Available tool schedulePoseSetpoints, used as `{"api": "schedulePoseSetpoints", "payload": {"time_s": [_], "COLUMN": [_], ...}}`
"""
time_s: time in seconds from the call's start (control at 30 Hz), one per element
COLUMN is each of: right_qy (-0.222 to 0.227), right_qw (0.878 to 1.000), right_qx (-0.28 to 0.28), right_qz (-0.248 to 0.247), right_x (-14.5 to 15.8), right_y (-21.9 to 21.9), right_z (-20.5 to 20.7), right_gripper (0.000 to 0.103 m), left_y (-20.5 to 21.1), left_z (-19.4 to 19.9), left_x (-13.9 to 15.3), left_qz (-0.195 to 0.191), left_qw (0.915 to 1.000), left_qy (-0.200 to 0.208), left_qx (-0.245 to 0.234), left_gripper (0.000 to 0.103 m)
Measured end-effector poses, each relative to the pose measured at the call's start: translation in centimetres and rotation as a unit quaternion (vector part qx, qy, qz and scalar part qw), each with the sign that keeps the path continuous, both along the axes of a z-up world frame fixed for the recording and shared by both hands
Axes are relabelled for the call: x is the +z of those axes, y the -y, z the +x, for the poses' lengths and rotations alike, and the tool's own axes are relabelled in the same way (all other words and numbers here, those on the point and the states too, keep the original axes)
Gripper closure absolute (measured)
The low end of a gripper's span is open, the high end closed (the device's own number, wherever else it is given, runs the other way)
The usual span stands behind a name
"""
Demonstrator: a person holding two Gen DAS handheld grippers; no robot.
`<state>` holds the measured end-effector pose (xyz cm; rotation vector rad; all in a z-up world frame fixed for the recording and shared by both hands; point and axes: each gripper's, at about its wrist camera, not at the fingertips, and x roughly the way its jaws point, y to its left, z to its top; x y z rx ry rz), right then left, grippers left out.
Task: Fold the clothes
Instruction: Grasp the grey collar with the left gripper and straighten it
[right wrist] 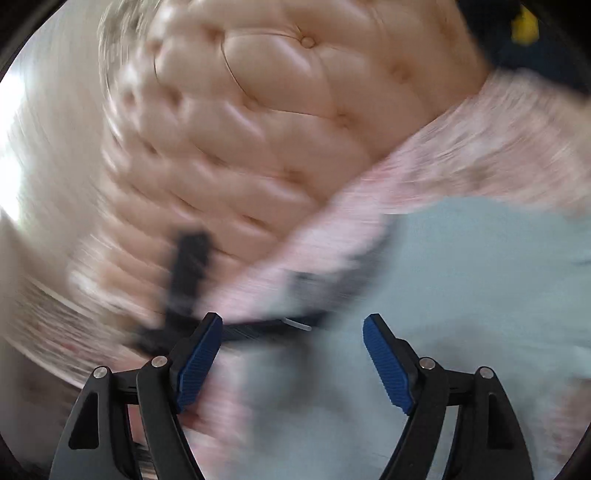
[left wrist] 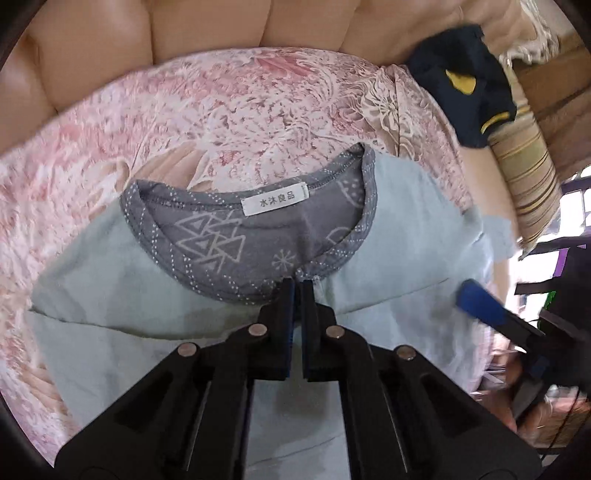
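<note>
A pale green shirt (left wrist: 147,288) with a grey patterned neckline (left wrist: 229,240) and a white label (left wrist: 274,203) lies flat on a pink floral bedspread (left wrist: 184,118). My left gripper (left wrist: 297,285) is shut, its fingertips pinching the front edge of the collar. In the right wrist view, which is heavily motion-blurred, my right gripper (right wrist: 291,332) stands open above the shirt (right wrist: 461,280) with nothing between its blue pads (right wrist: 384,362). One of its blue pads (left wrist: 476,299) shows at the shirt's right sleeve in the left wrist view.
A tufted tan headboard (left wrist: 207,33) rises behind the bed. A dark navy garment (left wrist: 465,85) with yellow marks lies at the far right, beside a striped cushion (left wrist: 528,177). A dark blurred shape, apparently the left gripper (right wrist: 188,266), shows in the right wrist view.
</note>
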<state>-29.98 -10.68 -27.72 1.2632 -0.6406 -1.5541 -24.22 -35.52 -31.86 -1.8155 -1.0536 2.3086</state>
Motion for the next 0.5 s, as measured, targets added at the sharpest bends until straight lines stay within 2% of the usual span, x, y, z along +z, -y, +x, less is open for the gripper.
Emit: {"api": "schedulePoseSetpoints", "payload": {"time_s": [0.07,0.13,0.17,0.2,0.23,0.27,0.37,0.47,0.5], "right_qy": [0.092,0.132,0.152,0.172,0.187,0.177,0.149,0.117,0.083], "right_qw": [0.993,0.988,0.985,0.982,0.979,0.981,0.986,0.990,0.991], "right_qx": [0.020,0.020,0.020,0.020,0.021,0.029,0.054,0.081,0.106], "right_qz": [-0.072,-0.074,-0.075,-0.075,-0.075,-0.067,-0.044,-0.017,0.009], "right_x": [-1.8,-3.9,-5.0,-6.0,-6.9,-6.7,-6.0,-5.3,-4.8], "right_y": [1.7,2.5,2.8,3.2,3.6,3.8,4.5,5.3,5.9], "right_z": [-1.9,-2.2,-2.4,-2.5,-2.6,-2.5,-2.1,-1.6,-1.1], "right_gripper": [0.023,0.023,0.023,0.026,0.028,0.027,0.027,0.028,0.028], "left_y": [1.4,3.2,4.2,5.2,5.9,6.2,6.1,4.6,3.9], "left_z": [0.4,0.7,0.9,0.9,0.7,0.4,-0.8,-2.0,-2.3], "left_x": [-0.5,-0.2,0.5,1.5,2.4,3.1,4.1,3.2,2.6], "left_qz": [0.054,0.104,0.107,0.087,0.066,0.046,0.033,0.013,0.003], "left_qw": [0.9984,0.9939,0.9931,0.9943,0.9947,0.9942,0.9824,0.9644,0.9559], "left_qy": [-0.008,-0.031,-0.046,-0.062,-0.076,-0.087,-0.113,-0.099,-0.088], "left_qx": [0.017,0.022,0.014,-0.001,-0.020,-0.042,-0.145,-0.245,-0.280], "left_gripper": [0.099,0.098,0.091,0.078,0.070,0.060,0.059,0.059,0.059]}}
